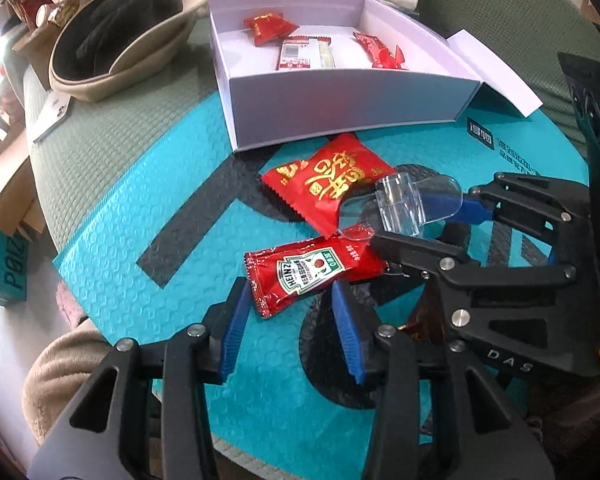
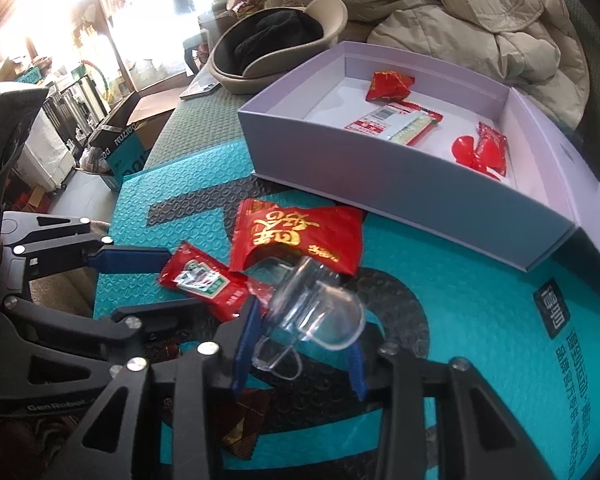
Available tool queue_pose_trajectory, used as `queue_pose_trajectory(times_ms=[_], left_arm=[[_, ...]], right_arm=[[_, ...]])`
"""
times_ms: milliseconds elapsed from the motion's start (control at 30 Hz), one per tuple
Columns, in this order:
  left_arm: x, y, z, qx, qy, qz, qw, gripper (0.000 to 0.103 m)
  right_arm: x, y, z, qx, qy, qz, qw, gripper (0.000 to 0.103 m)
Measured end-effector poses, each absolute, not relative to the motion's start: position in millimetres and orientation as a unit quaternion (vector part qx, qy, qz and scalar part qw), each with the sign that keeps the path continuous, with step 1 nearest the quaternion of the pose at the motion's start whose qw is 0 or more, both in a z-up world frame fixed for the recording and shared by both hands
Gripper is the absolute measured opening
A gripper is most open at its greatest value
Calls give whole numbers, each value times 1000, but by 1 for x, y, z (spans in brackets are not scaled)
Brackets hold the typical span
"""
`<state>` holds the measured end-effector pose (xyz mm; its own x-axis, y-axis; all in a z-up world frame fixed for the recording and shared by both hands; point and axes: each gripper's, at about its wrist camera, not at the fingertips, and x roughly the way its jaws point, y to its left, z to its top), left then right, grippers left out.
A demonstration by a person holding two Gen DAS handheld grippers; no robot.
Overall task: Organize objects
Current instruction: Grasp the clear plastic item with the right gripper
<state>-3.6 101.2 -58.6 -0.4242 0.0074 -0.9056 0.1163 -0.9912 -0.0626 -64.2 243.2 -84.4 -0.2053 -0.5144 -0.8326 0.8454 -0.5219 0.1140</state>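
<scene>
A Heinz ketchup packet (image 1: 308, 272) lies on the teal bubble mailer (image 1: 140, 232). Its near end sits between the blue pads of my left gripper (image 1: 290, 320), which is open and does not press on it. Just beyond lies a red snack packet with gold letters (image 1: 328, 184). My right gripper (image 2: 300, 340) is shut on a clear plastic cup (image 2: 316, 312), held just above the mailer (image 2: 480, 320) beside the ketchup packet (image 2: 204, 284) and the snack packet (image 2: 296, 236). The left wrist view shows the right gripper (image 1: 396, 220) and the cup (image 1: 404, 204) at the right.
An open white box (image 1: 340, 96) stands behind the packets and holds red candies and a red-and-white packet; in the right wrist view the box (image 2: 380, 184) is at the upper right. A beige hat (image 1: 112, 40) sits far left, a beige coat (image 2: 480, 12) behind. A dark wrapper (image 2: 248, 420) lies under the right gripper.
</scene>
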Motion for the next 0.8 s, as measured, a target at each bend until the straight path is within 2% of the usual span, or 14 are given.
queue_pose_trajectory(times_ms=[100,300,600,800], left_arm=[[-3,99,-59,532,61,-844,37,36],[6,91,-54,524,106,-845,29,22],[23,86,-43,520,126,-844,37,16],[30,89,-39,523,123,-842,50,16]], right_arm=[[-65,244,-84,440,184,-754,452,37],[-69,249,-80,439,172,-757,453,36],[-60,250,-69,423,178,-759,462,36],[-57,251,-64,418,181,-759,464,35]])
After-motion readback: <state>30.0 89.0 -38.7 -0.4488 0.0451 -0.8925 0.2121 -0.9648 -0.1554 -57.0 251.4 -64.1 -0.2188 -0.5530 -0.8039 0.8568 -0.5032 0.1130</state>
